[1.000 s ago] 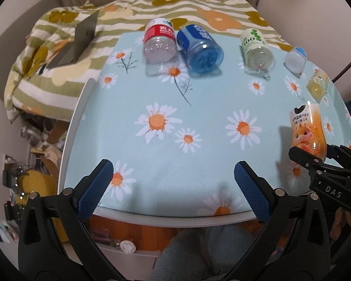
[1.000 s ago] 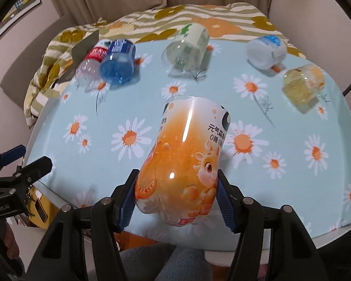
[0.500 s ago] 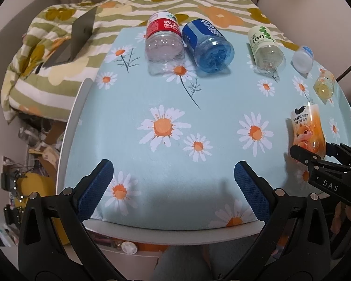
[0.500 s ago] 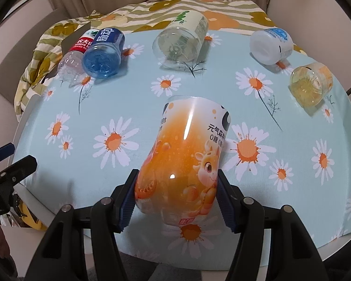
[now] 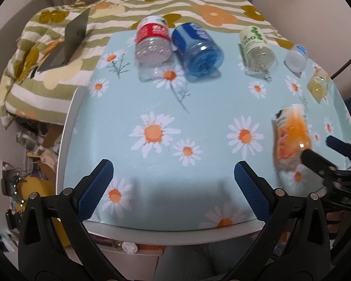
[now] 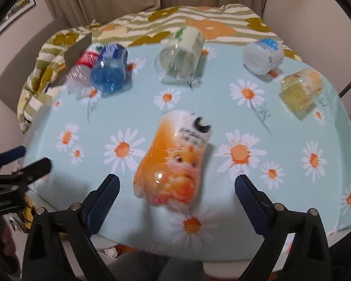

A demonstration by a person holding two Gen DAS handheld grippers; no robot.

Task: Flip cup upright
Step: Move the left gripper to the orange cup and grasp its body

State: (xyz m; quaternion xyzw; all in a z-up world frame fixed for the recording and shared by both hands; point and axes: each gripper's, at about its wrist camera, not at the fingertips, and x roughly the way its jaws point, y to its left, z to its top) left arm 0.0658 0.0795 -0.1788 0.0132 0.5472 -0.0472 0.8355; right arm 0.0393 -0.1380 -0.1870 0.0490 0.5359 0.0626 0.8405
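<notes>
An orange cup (image 6: pixel 173 161) with a cartoon animal print is between the fingers of my right gripper (image 6: pixel 176 185), blurred and tilted, its base toward me. The right jaws stand wide apart and do not touch it. The cup also shows in the left wrist view (image 5: pixel 292 135) at the right, beside the right gripper (image 5: pixel 327 149). My left gripper (image 5: pixel 173 182) is open and empty above the table's near edge.
Several other cut bottles lie on their sides at the back of the daisy tablecloth (image 5: pixel 175 107): red-label (image 5: pixel 153 46), blue (image 5: pixel 197 51), green-label (image 5: pixel 257 49), white (image 5: pixel 296 57), yellow (image 5: pixel 318 85). A striped blanket (image 5: pixel 46 46) lies behind, with a grey laptop.
My right gripper has opened and let go of the orange cup, which now looks blurred and turned. The left gripper has moved slightly forward over the table.
</notes>
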